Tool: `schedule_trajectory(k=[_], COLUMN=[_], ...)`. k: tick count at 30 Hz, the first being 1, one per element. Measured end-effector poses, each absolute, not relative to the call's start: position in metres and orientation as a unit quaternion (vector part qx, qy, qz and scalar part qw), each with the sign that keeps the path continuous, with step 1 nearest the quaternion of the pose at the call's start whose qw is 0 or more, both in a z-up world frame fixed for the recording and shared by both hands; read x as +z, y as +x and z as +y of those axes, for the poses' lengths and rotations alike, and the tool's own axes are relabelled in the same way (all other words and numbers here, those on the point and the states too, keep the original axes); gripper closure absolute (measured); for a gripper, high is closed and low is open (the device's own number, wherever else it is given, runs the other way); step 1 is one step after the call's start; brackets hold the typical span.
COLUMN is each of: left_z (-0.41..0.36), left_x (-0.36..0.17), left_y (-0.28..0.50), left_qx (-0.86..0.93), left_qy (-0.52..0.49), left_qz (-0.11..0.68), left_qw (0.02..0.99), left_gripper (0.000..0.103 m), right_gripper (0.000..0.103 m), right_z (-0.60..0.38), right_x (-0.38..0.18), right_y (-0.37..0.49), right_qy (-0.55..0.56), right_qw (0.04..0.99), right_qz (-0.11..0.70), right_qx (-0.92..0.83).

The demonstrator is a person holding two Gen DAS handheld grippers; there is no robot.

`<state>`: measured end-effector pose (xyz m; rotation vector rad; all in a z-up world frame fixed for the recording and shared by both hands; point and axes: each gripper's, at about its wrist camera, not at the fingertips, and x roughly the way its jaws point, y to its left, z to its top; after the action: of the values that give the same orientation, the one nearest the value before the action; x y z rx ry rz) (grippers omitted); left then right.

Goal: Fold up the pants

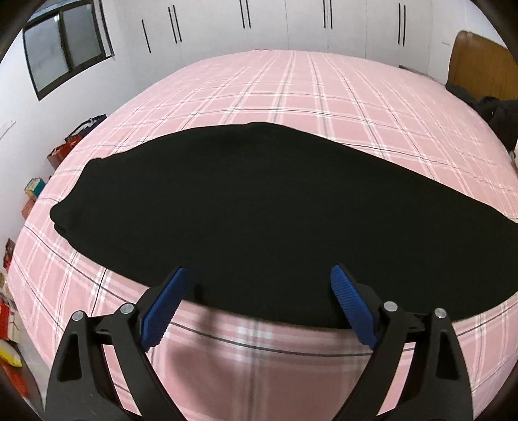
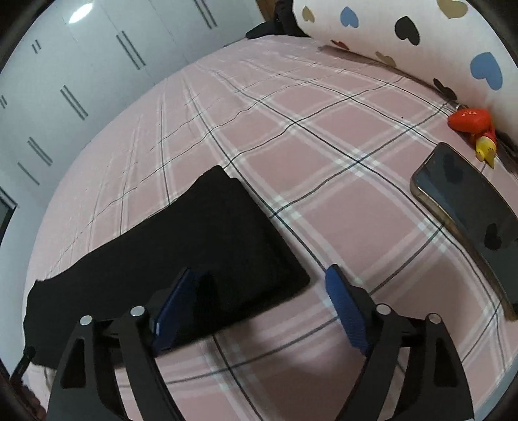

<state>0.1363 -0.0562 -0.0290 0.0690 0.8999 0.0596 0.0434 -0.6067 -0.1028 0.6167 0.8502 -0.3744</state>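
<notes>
Black pants (image 1: 259, 207) lie flat across the pink plaid bed sheet (image 1: 291, 97) as a long dark band. My left gripper (image 1: 260, 275) hovers over their near edge, open, with both blue pads above the cloth and nothing pinched. In the right wrist view one end of the pants (image 2: 207, 246) lies squared off on the sheet. My right gripper (image 2: 260, 273) is open at that end's near corner; its left pad is over the black cloth, its right pad over bare sheet. Neither gripper holds anything.
A phone (image 2: 466, 207) lies on the bed at right, by a red and yellow toy (image 2: 476, 126) and a heart-print pillow (image 2: 421, 39). White wardrobes (image 1: 291, 22) stand behind the bed. Boxes and bags (image 1: 35, 191) line the floor at left. A dark garment (image 1: 498, 113) lies by the headboard.
</notes>
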Motion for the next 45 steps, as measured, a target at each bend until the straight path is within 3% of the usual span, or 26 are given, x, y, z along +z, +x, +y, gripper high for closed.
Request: schedule_trajectory(k=[3,6,7,8,19,28,35,45], left_z=[-0.04,-0.033,-0.034,-0.036,-0.034,-0.015,0.012,0.05], left_x=[-0.037,-0.04,-0.039,-0.038,-0.031,-0.031,-0.029,-0.034], left_y=[0.135,0.133,0.133,0.132,0.127,0.126,0.124,0.126], left_qx=[0.034,0.038,0.038,0.04,0.035,0.033,0.038,0.065], left_qy=[0.004,-0.012,-0.007,0.0,-0.004,-0.036,-0.067,-0.108], left_qz=[0.433,0.431,0.426,0.42,0.409,0.41,0.411,0.418], left_qw=[0.901,0.901,0.904,0.907,0.912,0.911,0.908,0.9], left_gripper=[0.015,0.015,0.015,0.015,0.015,0.015,0.015,0.015], right_gripper=[0.024,0.053,0.072,0.082,0.084,0.084,0.084,0.084], right_z=[-0.602,-0.607,-0.608,-0.609,-0.532,-0.397,-0.287,-0.163], right_x=[-0.1,-0.096,-0.097,-0.097,-0.007,0.064,0.073,0.041], right_y=[0.047,0.049,0.049,0.05,0.073,0.131,0.17,0.208], right_qy=[0.307,0.32,0.334,0.358,0.336,0.239,0.18,0.122], right_qw=[0.85,0.842,0.839,0.833,0.877,0.913,0.913,0.89], right_qz=[0.39,0.393,0.391,0.387,0.325,0.331,0.355,0.406], right_qx=[-0.175,-0.183,-0.179,-0.167,-0.108,0.014,0.091,0.166])
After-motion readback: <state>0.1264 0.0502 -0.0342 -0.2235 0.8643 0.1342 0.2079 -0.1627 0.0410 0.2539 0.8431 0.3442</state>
